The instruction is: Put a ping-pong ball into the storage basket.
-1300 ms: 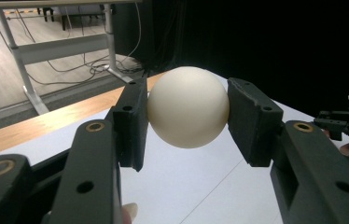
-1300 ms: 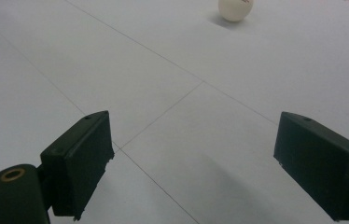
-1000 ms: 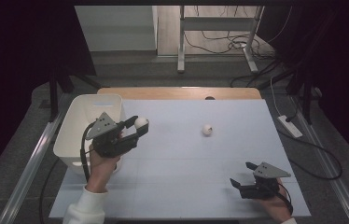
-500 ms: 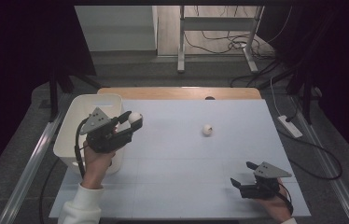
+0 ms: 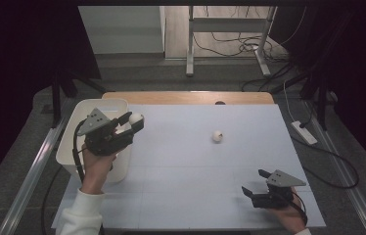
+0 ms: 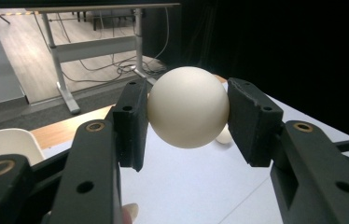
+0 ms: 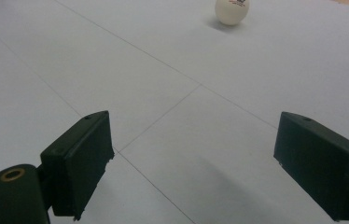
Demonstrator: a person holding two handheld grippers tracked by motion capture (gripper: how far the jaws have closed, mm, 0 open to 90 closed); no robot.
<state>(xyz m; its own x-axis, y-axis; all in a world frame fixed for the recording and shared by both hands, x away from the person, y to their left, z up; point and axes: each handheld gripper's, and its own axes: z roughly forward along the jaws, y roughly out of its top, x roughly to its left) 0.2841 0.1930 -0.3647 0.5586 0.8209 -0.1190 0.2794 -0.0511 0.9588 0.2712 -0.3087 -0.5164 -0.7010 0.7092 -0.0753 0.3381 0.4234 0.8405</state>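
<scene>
Two white balls in play: one clamped between pads of my left gripper (image 5: 133,123), held ball (image 6: 188,107) raised at white bin (image 5: 76,128) edge; second ball (image 5: 217,136) loose mid-table (image 5: 186,196). My right gripper (image 5: 250,192) jaws wide, nothing between, resting near table's front right corner.

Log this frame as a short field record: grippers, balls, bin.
left gripper: shut on held ball, at the white bin's right rim
right gripper: open, nothing between the jaws, low over the table
loose ball: on the table, apart from both grippers
bin contents: cannot tell
</scene>
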